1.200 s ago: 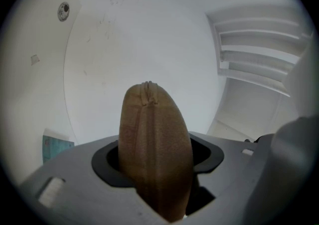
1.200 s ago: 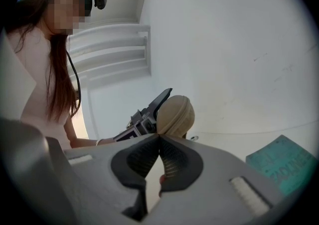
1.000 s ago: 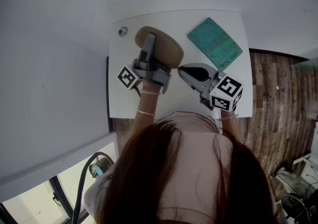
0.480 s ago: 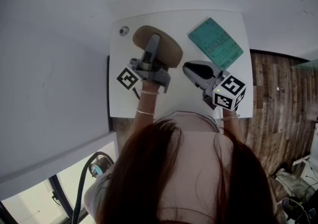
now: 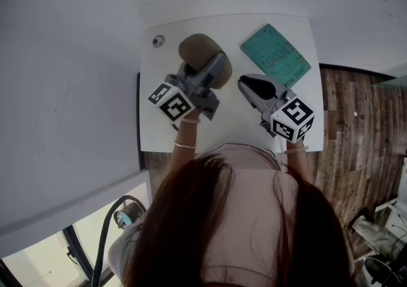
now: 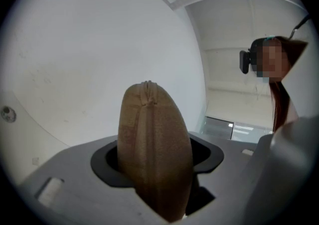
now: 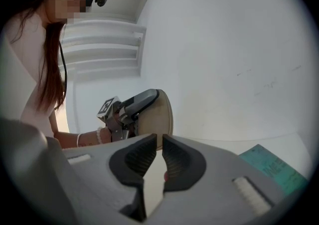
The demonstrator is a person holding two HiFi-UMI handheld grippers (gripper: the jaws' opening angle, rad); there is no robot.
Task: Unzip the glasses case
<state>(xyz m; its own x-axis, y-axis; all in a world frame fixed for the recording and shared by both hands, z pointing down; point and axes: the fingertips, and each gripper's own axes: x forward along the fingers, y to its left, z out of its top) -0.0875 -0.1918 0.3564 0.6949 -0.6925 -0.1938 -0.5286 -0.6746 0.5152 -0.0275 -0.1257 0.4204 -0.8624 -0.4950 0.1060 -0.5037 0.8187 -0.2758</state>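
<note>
Well left of the teal booklet (image 5: 275, 55), the left gripper (image 5: 202, 76) clamps the tan glasses case (image 5: 198, 50), stood on edge over the white table (image 5: 235, 31), and just left of the booklet the right gripper (image 5: 245, 83) hangs with its jaws nearly together, gripping nothing

Overhead head view, gripper views share case (image 5: 198, 49)

The grey left gripper (image 5: 210, 70) is clamped on a tan fabric glasses case (image 5: 194, 48); the grey right gripper (image 5: 247, 83) is held nearly closed.
</note>
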